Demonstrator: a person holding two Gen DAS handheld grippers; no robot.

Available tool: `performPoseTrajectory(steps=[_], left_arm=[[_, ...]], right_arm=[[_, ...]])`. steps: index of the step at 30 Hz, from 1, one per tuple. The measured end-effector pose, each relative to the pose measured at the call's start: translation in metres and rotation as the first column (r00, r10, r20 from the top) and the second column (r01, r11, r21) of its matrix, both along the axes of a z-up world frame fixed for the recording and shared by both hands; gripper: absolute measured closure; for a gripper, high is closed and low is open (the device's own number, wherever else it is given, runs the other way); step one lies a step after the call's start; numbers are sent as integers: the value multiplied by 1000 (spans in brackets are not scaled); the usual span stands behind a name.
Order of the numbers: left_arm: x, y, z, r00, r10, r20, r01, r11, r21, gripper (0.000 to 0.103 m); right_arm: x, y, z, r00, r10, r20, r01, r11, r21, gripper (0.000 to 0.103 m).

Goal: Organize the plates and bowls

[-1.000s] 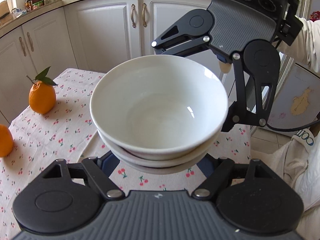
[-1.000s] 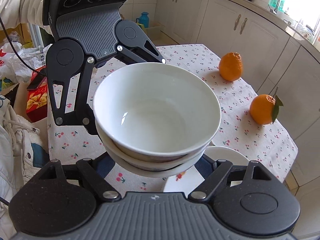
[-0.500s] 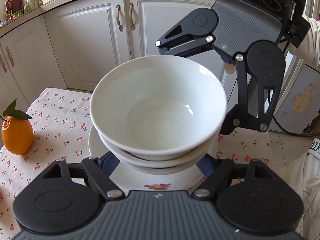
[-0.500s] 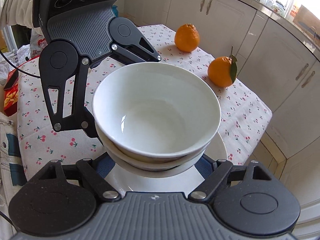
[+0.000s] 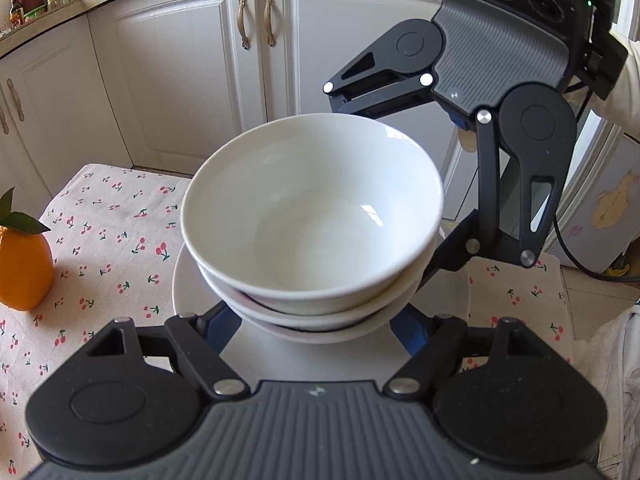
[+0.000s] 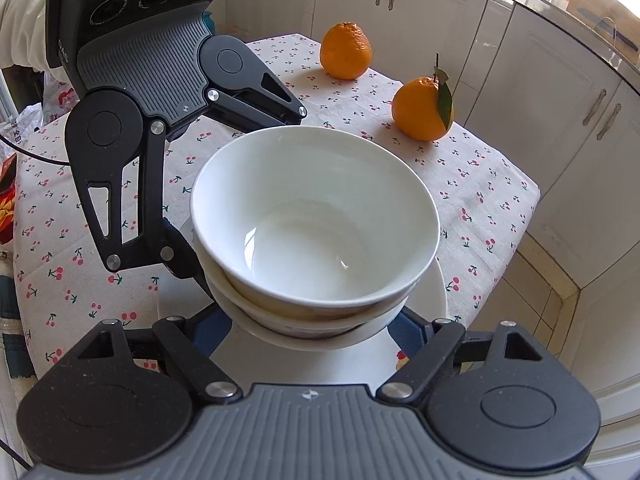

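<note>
A stack of white bowls (image 5: 312, 216) hangs over a white plate (image 5: 185, 280) on the cherry-print tablecloth. My left gripper (image 5: 314, 322) is shut on the stack's lower bowl from the near side, blue pads (image 5: 218, 330) against its wall. The right gripper body (image 5: 492, 64) reaches in from the far side, its fingertips hidden behind the bowls. In the right wrist view the same stack (image 6: 316, 220) sits between my right gripper (image 6: 316, 334), shut on it, and the left gripper body (image 6: 152, 76) opposite. The plate (image 6: 434, 300) shows beneath; whether the stack touches it I cannot tell.
Two oranges (image 6: 346, 50) (image 6: 422, 108) stand on the table's far part; one orange (image 5: 24, 268) shows at the left edge. The table edge (image 6: 520, 216) drops to tiled floor. White cabinets (image 5: 168, 80) stand close behind. A person's white sleeve (image 5: 628, 80) is at the right.
Both grippers carried the bowl stack sideways across the table and downward; the white plate, absent under it a second ago, now lies right beneath. The grips look unchanged.
</note>
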State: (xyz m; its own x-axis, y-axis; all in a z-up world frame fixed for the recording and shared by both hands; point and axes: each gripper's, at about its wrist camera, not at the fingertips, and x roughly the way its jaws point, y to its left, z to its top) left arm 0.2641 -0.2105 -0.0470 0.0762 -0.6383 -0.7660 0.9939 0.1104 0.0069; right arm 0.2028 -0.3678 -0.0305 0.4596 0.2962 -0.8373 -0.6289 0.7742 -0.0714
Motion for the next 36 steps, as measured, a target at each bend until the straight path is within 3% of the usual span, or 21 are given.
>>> performPoseTrajectory(steps=[11, 14, 16, 27, 32, 36], left_arm=[[-3, -2, -1, 999, 0, 34, 0, 1000, 3, 23], [-5, 4, 5, 999, 16, 32, -16, 1000, -18, 13], [-8, 6, 7, 998, 31, 52, -30, 999, -21, 7], [-40, 36, 21, 985, 107, 138, -98, 993, -65, 4], [-54, 56, 31, 962, 233, 143, -206, 962, -180, 1], [-70, 70, 33, 921, 373, 112, -331, 902, -278, 1]], right_arm=[[1, -4, -2, 1000, -28, -14, 28, 999, 39, 12], [-3, -3, 0, 999, -34, 14, 33, 998, 44, 0], [-4, -1, 1, 999, -37, 17, 36, 998, 42, 0], [-32, 11, 15, 992, -117, 55, 118, 993, -14, 0], [-54, 20, 30, 974, -199, 110, 202, 979, -17, 0], [-68, 24, 35, 915, -379, 137, 383, 924, 3, 0]])
